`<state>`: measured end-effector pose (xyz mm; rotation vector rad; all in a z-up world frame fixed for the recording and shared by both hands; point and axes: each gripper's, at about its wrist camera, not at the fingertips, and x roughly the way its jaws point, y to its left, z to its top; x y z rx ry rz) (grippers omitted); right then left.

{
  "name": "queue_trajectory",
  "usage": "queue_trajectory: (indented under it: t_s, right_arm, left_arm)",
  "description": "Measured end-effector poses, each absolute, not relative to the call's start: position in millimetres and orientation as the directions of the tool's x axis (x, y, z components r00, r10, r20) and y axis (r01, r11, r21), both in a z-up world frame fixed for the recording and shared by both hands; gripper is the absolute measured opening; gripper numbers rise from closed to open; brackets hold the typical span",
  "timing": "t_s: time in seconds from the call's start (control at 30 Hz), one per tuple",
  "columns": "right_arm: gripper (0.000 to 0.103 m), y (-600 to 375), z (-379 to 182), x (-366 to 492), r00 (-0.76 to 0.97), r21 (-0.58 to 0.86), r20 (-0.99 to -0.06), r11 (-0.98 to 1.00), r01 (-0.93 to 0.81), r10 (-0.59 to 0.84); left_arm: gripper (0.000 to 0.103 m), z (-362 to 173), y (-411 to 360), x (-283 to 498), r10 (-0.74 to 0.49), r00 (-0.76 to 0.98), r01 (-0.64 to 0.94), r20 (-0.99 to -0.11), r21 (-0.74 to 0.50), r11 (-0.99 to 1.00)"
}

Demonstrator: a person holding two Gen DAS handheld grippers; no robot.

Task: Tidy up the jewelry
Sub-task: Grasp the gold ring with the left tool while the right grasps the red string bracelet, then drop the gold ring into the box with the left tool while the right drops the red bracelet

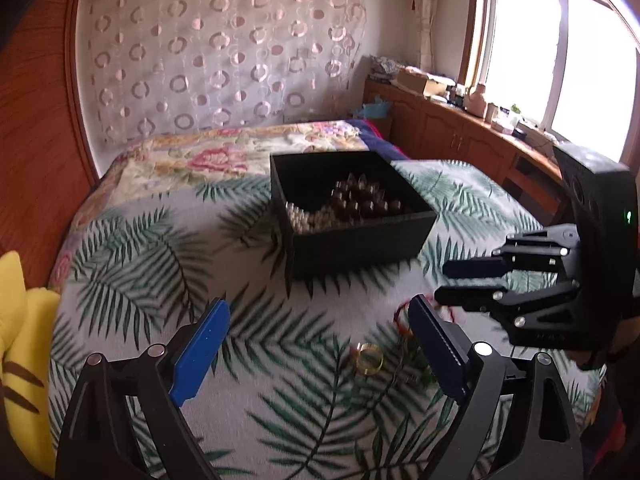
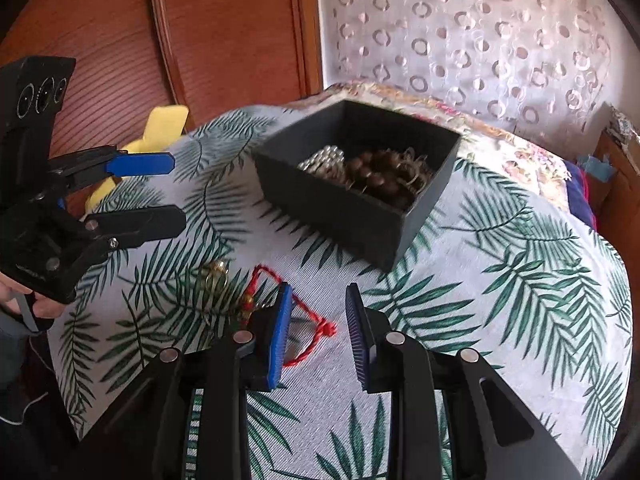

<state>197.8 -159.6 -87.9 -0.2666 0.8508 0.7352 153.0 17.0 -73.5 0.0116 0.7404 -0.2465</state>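
- A black box point(image 1: 352, 216) sits on a bed whose cover point(image 1: 256, 368) is printed with green palm leaves; in the left wrist view it lies at 12 o'clock from the left tool point(image 1: 320, 320).
- Inside the box lie dark brown beads point(image 1: 360, 196), with a heap of silvery beads point(image 1: 308, 216) pressed against them at their 8 o'clock.
- The left tool stands spread wide, its blue pads point(image 1: 200, 356) well apart and nothing between them.
- A gold ring point(image 1: 367, 356) rests on the cover between the two left fingers, nearer the right-hand one, touching neither.
- A red cord point(image 2: 308, 320) lies in a loose loop on the cover, at 2 o'clock from the ring in the left wrist view.
- The right tool point(image 2: 320, 308) is part-way apart and pinches nothing; in its own view the cord passes behind its left pad point(image 2: 280, 336) and its knotted end shows in the gap, not gripped.
- In the right wrist view the box lies at 12 o'clock from the right tool, with the ring at about 10 o'clock beside small gold beads point(image 2: 246, 304) on the cord.
- A hand point(image 2: 36, 304) at the far left of the right wrist view holds the left tool by its grip.
- A yellow cushion point(image 1: 24, 344) lies at the bed's edge, at 9 o'clock in the left wrist view.
- A circle-patterned curtain point(image 1: 224, 60) hangs behind the bed.
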Motion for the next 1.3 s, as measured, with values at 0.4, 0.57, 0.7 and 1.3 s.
queue_trajectory:
  t_s: [0.4,0.57,0.7,1.3]
  right_arm:
    - [0.018,-147.0,-104.3,205.0,0.404,0.049,-0.801,0.72,-0.692,0.442]
    - [0.008,-152.8,-102.0,199.7,0.429,0.037,-0.784,0.724,-0.689,0.448]
    - [0.008,-162.0,-95.4,193.8,0.443,0.055,-0.764,0.73,-0.681,0.47]
    - [0.008,-172.1,-76.5,181.0,0.477,0.065,-0.719,0.732,-0.678,0.506]
  left_arm:
    - [0.088,-104.2,16.8,149.6,-0.201,0.636,0.236,-0.745,-0.06,0.97]
    - [0.064,-111.3,10.8,148.0,-0.228,0.608,0.266,-0.76,-0.075,0.961]
    - [0.041,-112.0,3.4,149.6,-0.237,0.6,0.28,-0.765,-0.077,0.957]
    - [0.009,-111.0,-19.5,154.3,-0.225,0.603,0.335,-0.765,-0.014,0.942]
